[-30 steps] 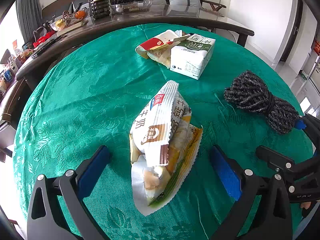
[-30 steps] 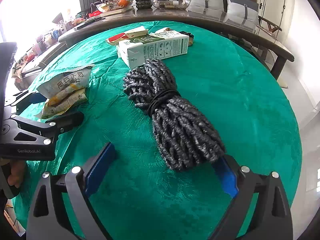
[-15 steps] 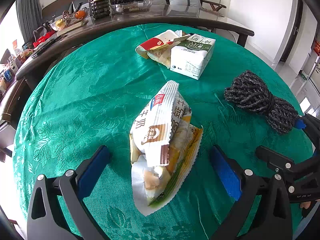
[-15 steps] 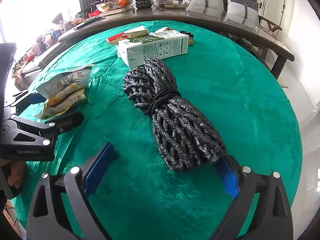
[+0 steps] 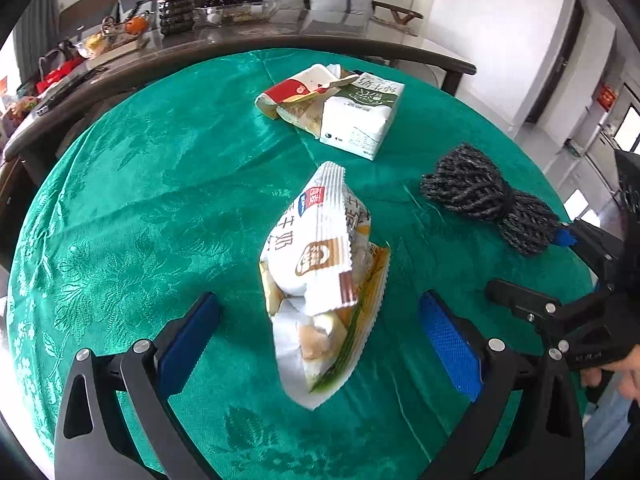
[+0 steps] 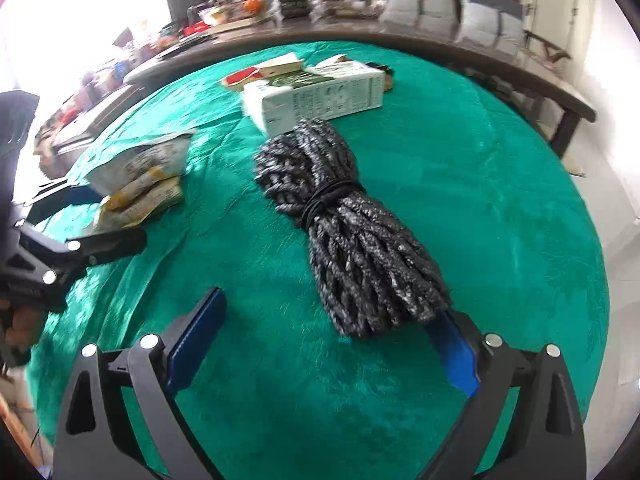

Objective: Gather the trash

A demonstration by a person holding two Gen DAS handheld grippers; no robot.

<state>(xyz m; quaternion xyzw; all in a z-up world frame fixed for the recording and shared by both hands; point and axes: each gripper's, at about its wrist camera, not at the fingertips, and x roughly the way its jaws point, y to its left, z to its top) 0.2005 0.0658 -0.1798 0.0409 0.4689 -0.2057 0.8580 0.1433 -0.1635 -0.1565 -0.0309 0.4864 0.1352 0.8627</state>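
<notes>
A pile of crumpled snack wrappers (image 5: pixel 320 276) lies on the round green tablecloth (image 5: pixel 160 200), between the wide-open fingers of my left gripper (image 5: pixel 320 332). A bundle of dark grey rope (image 6: pixel 348 236) lies in front of my open right gripper (image 6: pixel 324 340), its near end against the right pad (image 6: pixel 456 356). A white and green milk carton (image 5: pixel 360 120) lies further back with a red and white wrapper (image 5: pixel 300 88) beside it. The carton (image 6: pixel 316 98) and the wrappers (image 6: pixel 140 180) also show in the right wrist view.
A long dark table (image 5: pixel 240 36) with a plant, bowls and clutter runs behind the round table. The right gripper (image 5: pixel 560 312) shows at the right in the left wrist view. The left gripper (image 6: pixel 60 256) shows at the left in the right wrist view.
The right gripper has shifted a little and its view is slightly blurred; the rope now sits a bit more to the right between its fingers. The left gripper has not moved.
</notes>
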